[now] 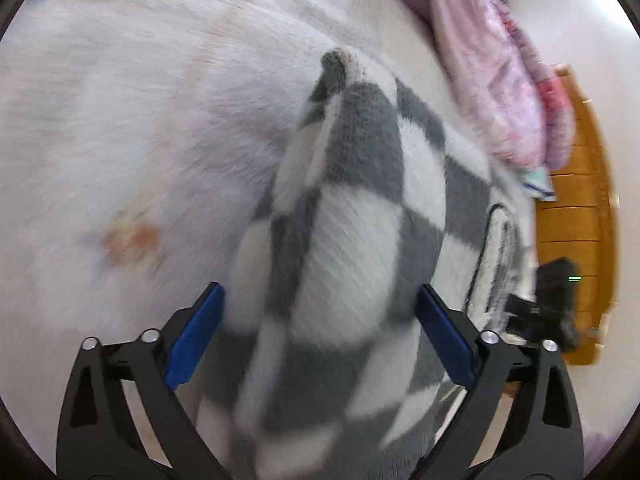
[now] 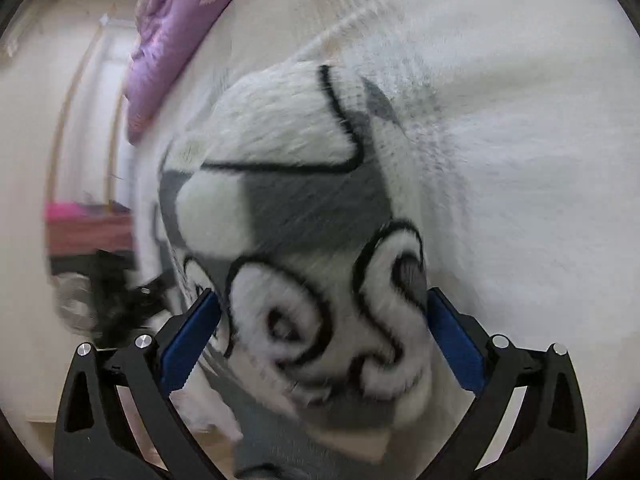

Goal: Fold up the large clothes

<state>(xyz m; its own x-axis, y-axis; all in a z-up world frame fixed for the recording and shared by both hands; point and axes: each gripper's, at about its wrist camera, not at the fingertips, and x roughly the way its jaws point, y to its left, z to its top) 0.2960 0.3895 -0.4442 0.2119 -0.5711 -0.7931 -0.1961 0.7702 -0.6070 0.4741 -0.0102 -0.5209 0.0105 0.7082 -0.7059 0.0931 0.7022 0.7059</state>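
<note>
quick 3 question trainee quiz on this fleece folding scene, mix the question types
1. True or false: the left gripper is clamped shut on the checked fleece garment.
2. Multiple choice: what does the garment lie on? A) a wooden floor B) a white bed cover C) a metal tray
3. Fill in: the bedding bunched at the far edge of the bed, the quilt, is coloured ____.

Key
1. False. Its blue fingers stand wide apart with the garment between them; the right gripper is the same.
2. B
3. Purple

garment (image 1: 344, 208) on bed (image 1: 120, 120) | quilt (image 1: 492, 80) behind garment | cabinet (image 1: 572, 220) right
</note>
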